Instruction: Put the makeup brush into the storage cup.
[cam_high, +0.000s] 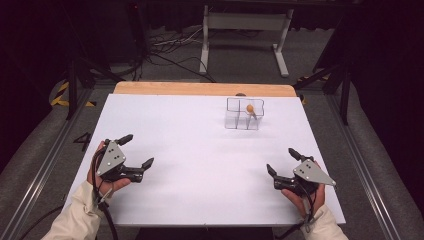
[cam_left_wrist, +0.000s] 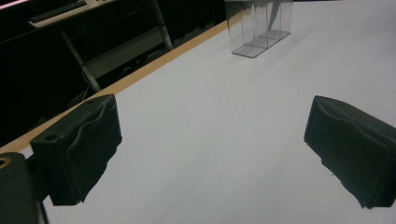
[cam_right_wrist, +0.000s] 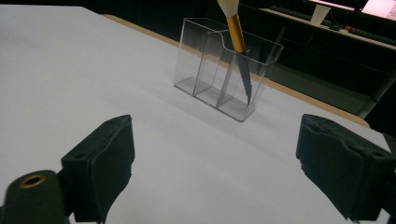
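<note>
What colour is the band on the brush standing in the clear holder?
Gold-orange, between a whitish tip and a dark handle. The brush in the clear holder shows best in the right gripper view.

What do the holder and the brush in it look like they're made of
Holder: clear hard plastic, probably acrylic; the table shows through its glossy walls. Brush: shiny gold ferrule, likely metal, dark handle of unclear material, pale soft-looking bristles.

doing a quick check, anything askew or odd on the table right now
Nothing stands out. The clear organizer stands upright on the white table, with the brush leaning inside one compartment. Both grippers, left and right, are open and empty.
</note>
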